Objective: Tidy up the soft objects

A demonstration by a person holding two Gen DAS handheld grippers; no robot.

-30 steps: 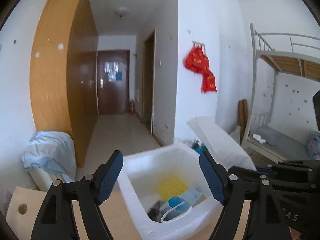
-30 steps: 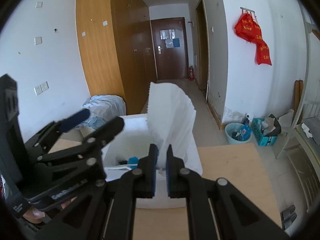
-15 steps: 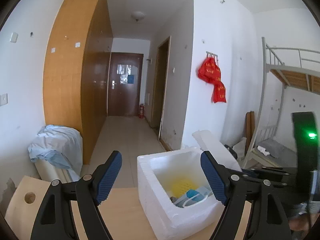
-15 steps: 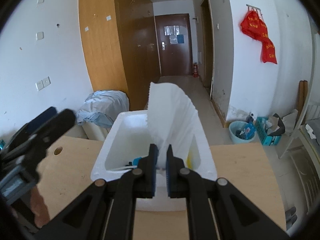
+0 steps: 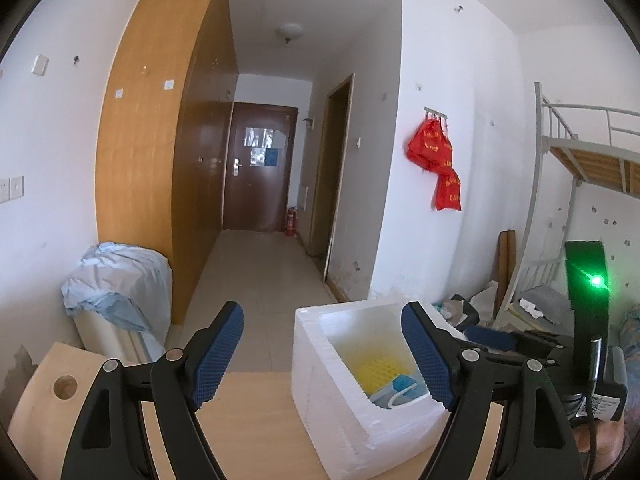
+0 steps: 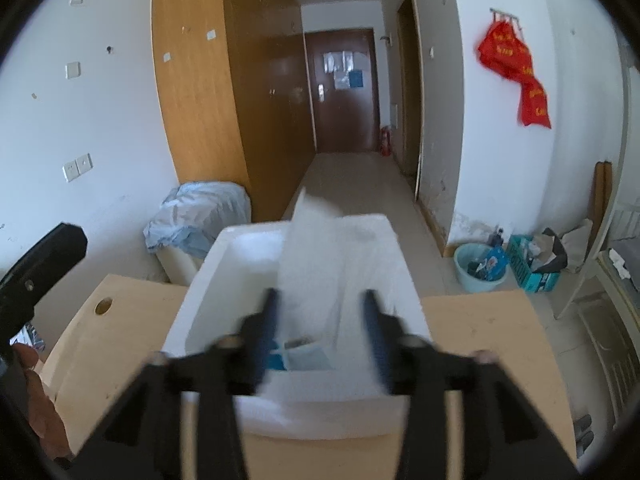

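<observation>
While the light wooden bench (image 6: 484, 332) carries the white square foam box (image 6: 224, 268), the white crinkled soft sheet (image 6: 320, 256) drops into it at 12 o'clock between the opening right tongs (image 6: 322, 330); retreat straight back. Left tongs (image 5: 322, 350) stay spread, empty.

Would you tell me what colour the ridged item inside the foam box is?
Yellow, clearest in the left wrist view.

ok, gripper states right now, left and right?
Left gripper: open, nothing between its jaws, beside the foam box.
Right gripper: jaws opening, letting go of the white foam sheet, which is between them over the box.
</observation>
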